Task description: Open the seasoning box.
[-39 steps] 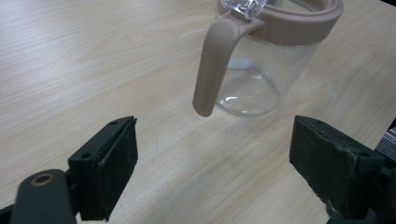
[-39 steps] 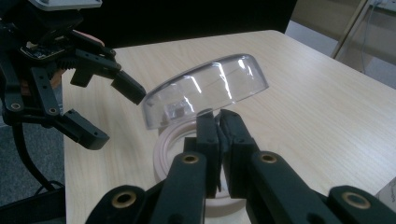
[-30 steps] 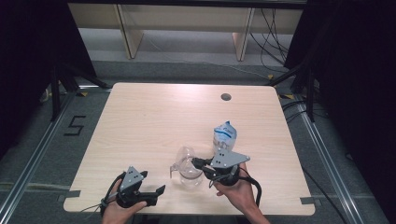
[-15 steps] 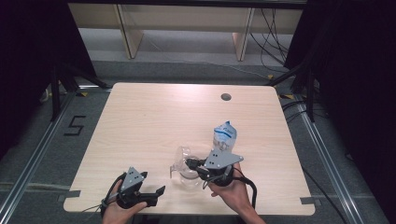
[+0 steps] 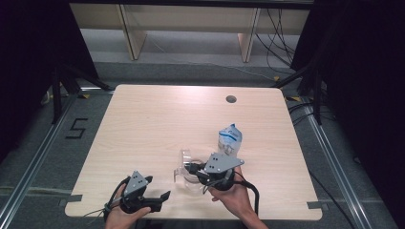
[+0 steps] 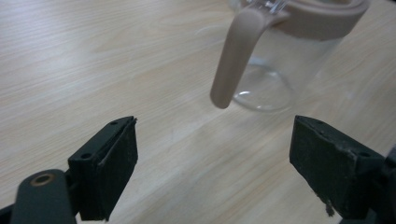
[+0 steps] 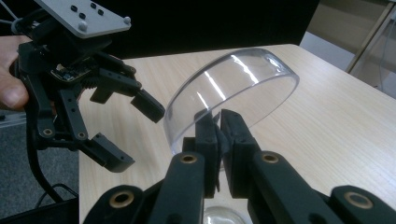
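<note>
Pitcher (image 6: 280, 60) of clear plastic, beige rim and handle (image 6: 236, 51).

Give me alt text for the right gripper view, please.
The right tool is shut on the edge of a clear plastic lid, holding it tilted above a light wooden table. At the left, the left tool hangs open in a hand.
</note>
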Tool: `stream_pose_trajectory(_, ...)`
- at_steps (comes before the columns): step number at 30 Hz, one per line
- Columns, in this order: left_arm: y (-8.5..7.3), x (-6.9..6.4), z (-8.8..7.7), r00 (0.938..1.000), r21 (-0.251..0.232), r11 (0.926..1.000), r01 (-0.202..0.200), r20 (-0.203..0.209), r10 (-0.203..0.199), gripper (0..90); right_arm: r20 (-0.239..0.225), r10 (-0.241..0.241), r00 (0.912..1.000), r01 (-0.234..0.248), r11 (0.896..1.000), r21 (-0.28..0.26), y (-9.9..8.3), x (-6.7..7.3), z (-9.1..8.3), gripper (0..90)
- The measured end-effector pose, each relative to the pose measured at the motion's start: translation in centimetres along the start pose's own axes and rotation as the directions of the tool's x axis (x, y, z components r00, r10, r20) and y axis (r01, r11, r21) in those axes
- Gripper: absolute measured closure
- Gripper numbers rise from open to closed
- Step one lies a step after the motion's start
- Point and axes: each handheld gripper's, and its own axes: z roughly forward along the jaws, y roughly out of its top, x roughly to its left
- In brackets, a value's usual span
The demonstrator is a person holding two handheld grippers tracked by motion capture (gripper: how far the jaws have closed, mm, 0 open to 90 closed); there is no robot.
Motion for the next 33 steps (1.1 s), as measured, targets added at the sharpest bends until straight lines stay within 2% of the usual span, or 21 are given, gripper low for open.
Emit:
stream_pose_trajectory(4, 0.0, -0.2, 0.1, 0.9999, -0.009, 0.9999, -0.007, 0.007, 0.007, 14.9, 0.004, -0.007, 1.0000, 0.007, 1.000, -0.001, 0.1, 0.3, 0.4, 85.0)
stream_pose_trajectory(5, 0.1, -0.1, 0.1, 0.9995, -0.005, 0.9996, -0.029, 0.011, 0.029, 14.9, 0.004, -0.007, 1.0000, 0.007, 1.000, -0.002, 0.2, 0.3, 0.5, 84.9)
stream_pose_trajectory(9, 0.0, -0.1, 0.1, 0.9997, -0.018, 0.9998, 0.006, 0.025, -0.005, 14.9, 0.002, -0.006, 1.0000, 0.006, 1.000, 0.000, 0.1, 0.3, 0.6, 84.6)
stream_pose_trajectory(13, 0.0, -0.1, 0.1, 0.9996, -0.017, 0.9998, -0.004, 0.027, 0.005, 14.9, -0.009, -0.003, 1.0000, 0.003, 1.000, 0.004, 0.2, 0.3, 0.7, 84.1)
stream_pose_trajectory(15, 0.1, -0.1, 0.0, 0.9996, -0.011, 0.9999, -0.008, 0.027, 0.008, 14.9, 0.001, 0.009, 1.0000, -0.009, 1.000, -0.002, 0.2, 0.4, 0.9, 84.1)
stream_pose_trajectory(17, 0.0, -0.2, 0.1, 0.9997, -0.016, 0.9999, -0.003, 0.026, 0.003, 14.9, -0.012, -0.010, 0.9999, 0.010, 1.000, 0.015, 0.3, 0.7, 1.2, 83.7)
stream_pose_trajectory(24, 0.0, -0.2, 0.1, 0.9996, -0.016, 0.9999, -0.003, 0.027, 0.004, 14.9, -0.015, -0.010, 0.9998, 0.010, 1.000, 0.014, 0.2, 0.9, 1.5, 81.8)
stream_pose_trajectory(29, 0.1, -0.2, 0.0, 0.9994, -0.012, 0.9997, -0.023, 0.026, 0.023, 14.9, -0.008, -0.010, 0.9999, 0.010, 1.000, 0.011, 0.2, 0.9, 1.1, 80.6)
stream_pose_trajectory(30, 0.0, -0.2, 0.0, 0.9993, -0.009, 0.9996, -0.026, 0.025, 0.026, 14.9, 0.009, -0.004, 1.0000, 0.004, 1.000, -0.005, 0.1, 0.7, 0.6, 78.8)
stream_pose_trajectory(33, 0.0, -0.3, 0.1, 0.9996, -0.014, 0.9999, -0.005, 0.027, 0.006, 14.9, 0.020, 0.000, 0.9998, 0.000, 1.000, -0.004, 0.0, 0.5, -0.1, 75.6)
